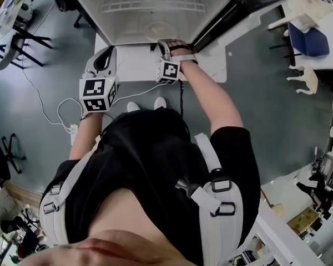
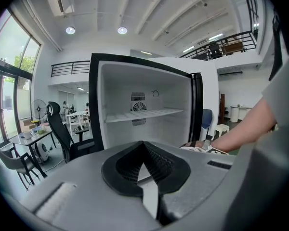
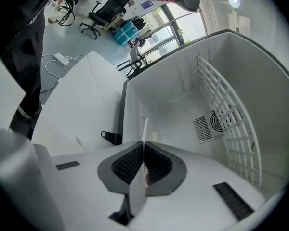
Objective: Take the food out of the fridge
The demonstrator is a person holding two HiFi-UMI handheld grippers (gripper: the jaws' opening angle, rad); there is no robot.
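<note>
The white fridge (image 1: 155, 4) stands open ahead of me, with one wire shelf (image 2: 139, 114) and nothing on it in the left gripper view. My right gripper (image 1: 165, 42) reaches into the fridge mouth, rolled on its side. Its jaws are shut on a thin white flat thing (image 3: 145, 129), seen edge-on, with a red speck low between the pads. A pale round shape (image 1: 158, 31) lies on the fridge floor just past its tips; I cannot tell if that is the held thing. My left gripper (image 1: 106, 53) hangs outside, left of the opening, shut and holding nothing (image 2: 144, 146).
The fridge door (image 1: 227, 10) stands open at the right. A low white surface (image 1: 136, 65) lies under both grippers before the fridge. A white cable (image 1: 66, 115) trails on the floor at left. Office chairs (image 2: 62, 129) and desks stand left; a blue chair (image 1: 308, 40) stands right.
</note>
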